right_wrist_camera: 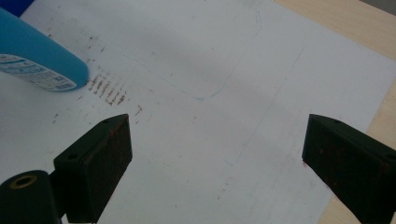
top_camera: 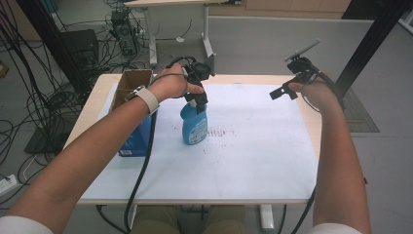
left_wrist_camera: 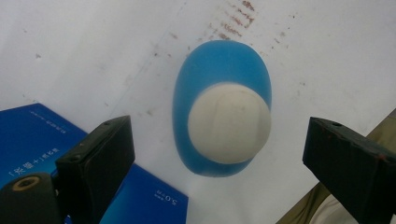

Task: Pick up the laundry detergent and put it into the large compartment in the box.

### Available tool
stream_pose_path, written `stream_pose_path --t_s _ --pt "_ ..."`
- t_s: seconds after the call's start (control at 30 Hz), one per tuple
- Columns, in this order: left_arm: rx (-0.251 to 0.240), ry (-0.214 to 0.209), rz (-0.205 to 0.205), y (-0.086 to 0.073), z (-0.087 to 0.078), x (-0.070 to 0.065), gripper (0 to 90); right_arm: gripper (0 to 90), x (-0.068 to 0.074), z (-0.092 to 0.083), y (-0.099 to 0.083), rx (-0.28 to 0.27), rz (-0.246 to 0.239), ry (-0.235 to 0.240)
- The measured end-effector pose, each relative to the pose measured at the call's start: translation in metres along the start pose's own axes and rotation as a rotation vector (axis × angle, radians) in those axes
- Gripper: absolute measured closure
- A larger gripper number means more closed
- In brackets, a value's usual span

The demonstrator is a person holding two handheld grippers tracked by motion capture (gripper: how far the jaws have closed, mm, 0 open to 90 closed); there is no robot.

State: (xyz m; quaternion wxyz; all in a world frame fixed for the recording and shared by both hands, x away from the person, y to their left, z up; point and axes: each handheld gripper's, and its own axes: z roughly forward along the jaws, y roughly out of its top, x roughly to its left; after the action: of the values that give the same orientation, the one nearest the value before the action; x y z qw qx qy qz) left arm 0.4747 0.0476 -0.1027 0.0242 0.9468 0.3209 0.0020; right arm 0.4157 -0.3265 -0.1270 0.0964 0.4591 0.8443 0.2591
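A blue bottle with a white cap stands upright on the white sheet left of the table's middle. My left gripper hangs straight above it, open, and in the left gripper view its jaws sit wide on either side of the cap without touching it. My right gripper is held up over the sheet's far right corner, open, with nothing between its jaws. In the right gripper view the bottle's base shows at the upper left.
A dark blue box lies just left of the bottle, with an open cardboard box behind it. Brown smudges mark the sheet right of the bottle. Black cables trail off the table's front edge.
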Motion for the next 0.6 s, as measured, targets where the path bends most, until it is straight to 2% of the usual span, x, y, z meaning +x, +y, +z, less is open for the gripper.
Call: stream_pose_path --t_s 0.6 --pt "-0.007 0.001 -0.003 -0.0015 -0.0003 -0.0001 9.7 8.1 0.0009 -0.0003 0.0000 -0.001 0.000 -0.001"
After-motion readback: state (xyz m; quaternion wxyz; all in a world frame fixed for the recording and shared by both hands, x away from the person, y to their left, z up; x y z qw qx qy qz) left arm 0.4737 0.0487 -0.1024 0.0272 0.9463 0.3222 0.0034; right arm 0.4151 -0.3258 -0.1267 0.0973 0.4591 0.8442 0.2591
